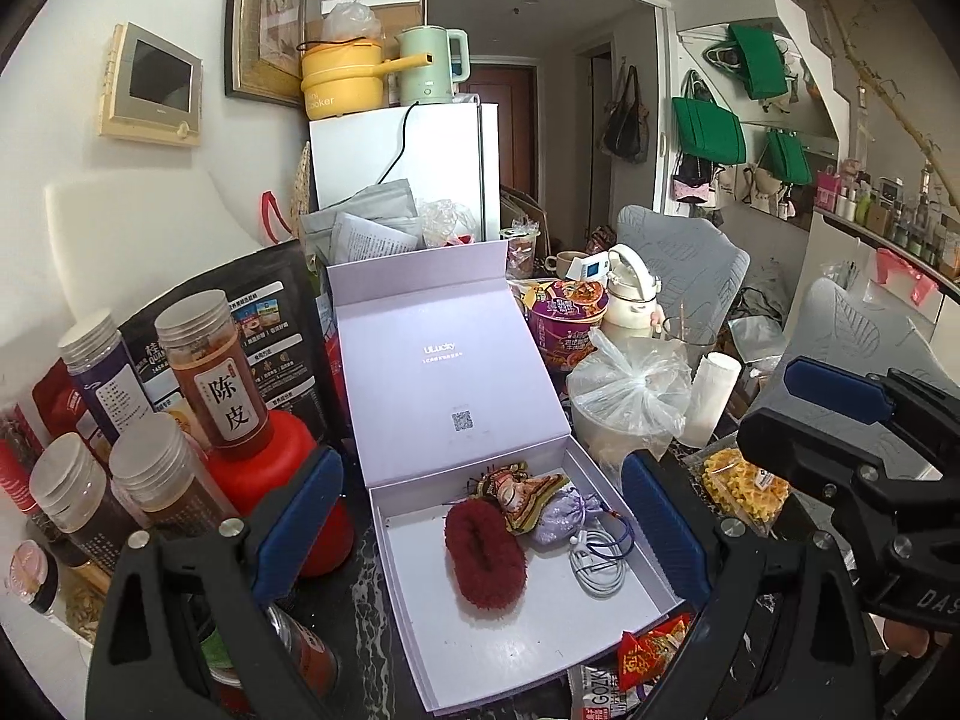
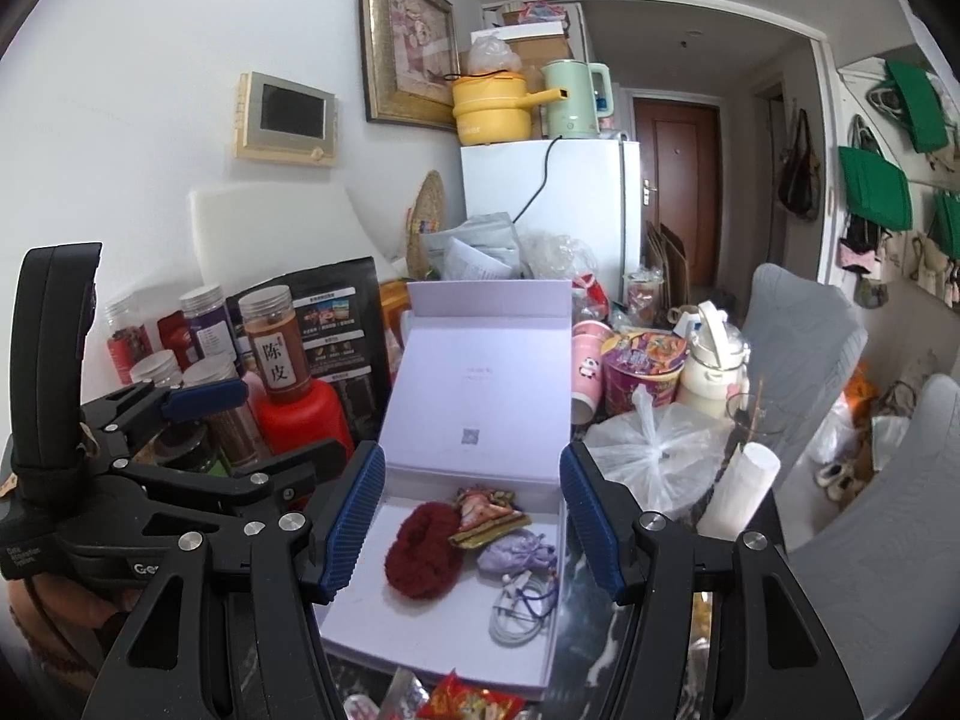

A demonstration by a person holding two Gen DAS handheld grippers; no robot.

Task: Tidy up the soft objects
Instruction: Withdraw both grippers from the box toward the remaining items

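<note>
Dark red fuzzy scrunchie [image 1: 485,553] [image 2: 423,551] is lying flat in the tray of the open lavender gift box [image 1: 414,654] [image 2: 360,618], toward the tray's left-centre. Embroidered sachet [image 1: 521,492] [image 2: 487,513] is lying just behind it, touching its far edge. Lilac drawstring pouch [image 1: 561,517] [image 2: 517,551] is sitting to the right of the sachet, against it. Coiled white cable [image 1: 597,564] [image 2: 521,606] is resting in front of the pouch, near the tray's right wall. The box lid is standing up behind the tray, leaning back.

Left tongs [image 1: 480,546] are hanging over the box, both blue pads spread wide, nothing between them; the tray contents are showing through the gap. Right tongs [image 2: 471,531] are likewise spread apart and pinching nothing, pads framing the tray. Each tool is appearing at the edge of the other's view.

Box is sitting on a dark marbled counter [image 1: 360,600]. Left of it: red container [image 1: 282,456] [image 2: 312,414] carrying a jar labelled 陈皮 [image 1: 219,372] [image 2: 276,348], with further clear-lidded jars beside it. Right of it: knotted clear plastic bag [image 1: 636,390] [image 2: 654,456], purple instant-noodle cup [image 1: 567,318] [image 2: 645,369], cream bottle [image 1: 630,294] [image 2: 717,360]. Red snack packet [image 1: 651,648] [image 2: 474,702] is lying at the box's near corner.
</note>
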